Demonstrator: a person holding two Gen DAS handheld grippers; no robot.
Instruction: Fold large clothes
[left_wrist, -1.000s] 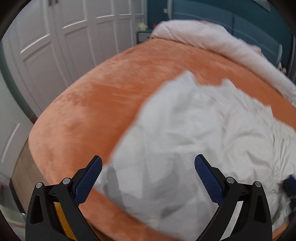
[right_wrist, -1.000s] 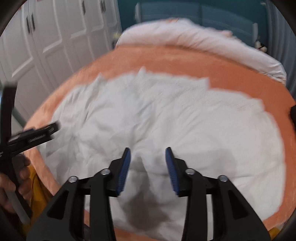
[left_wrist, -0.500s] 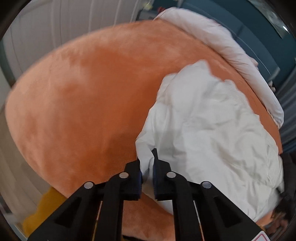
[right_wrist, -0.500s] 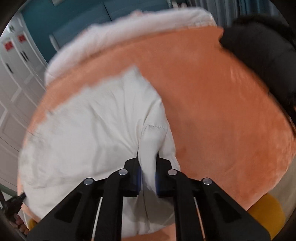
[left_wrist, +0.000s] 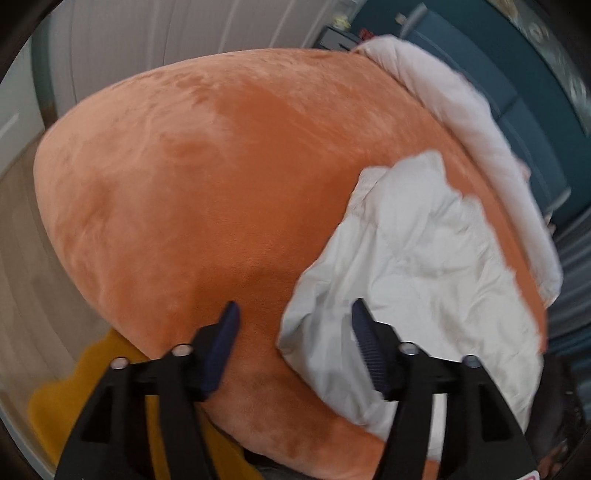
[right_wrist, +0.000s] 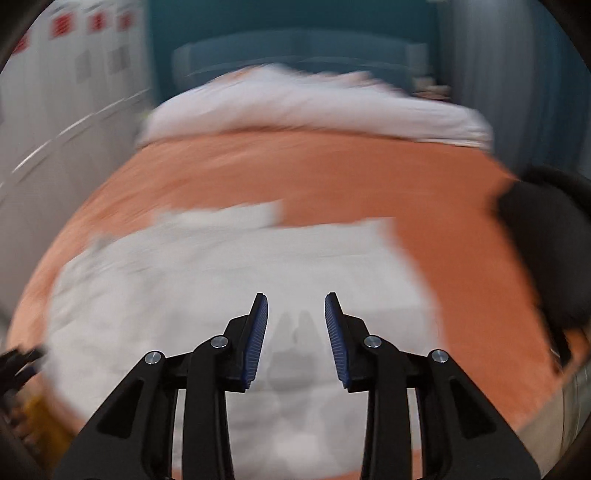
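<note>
A white garment (left_wrist: 424, 280) lies crumpled on an orange bedspread (left_wrist: 207, 192), filling the lower right of the left wrist view and the lower centre of the blurred right wrist view (right_wrist: 221, 280); the left gripper (left_wrist: 291, 325) hangs with jaws spread wide and empty, its right finger over the garment's near edge; the right gripper (right_wrist: 295, 325) hovers above the cloth, jaws moderately parted, gripping nothing; red labels (right_wrist: 62, 26) on white wardrobe doors, upper left, are unreadable.
</note>
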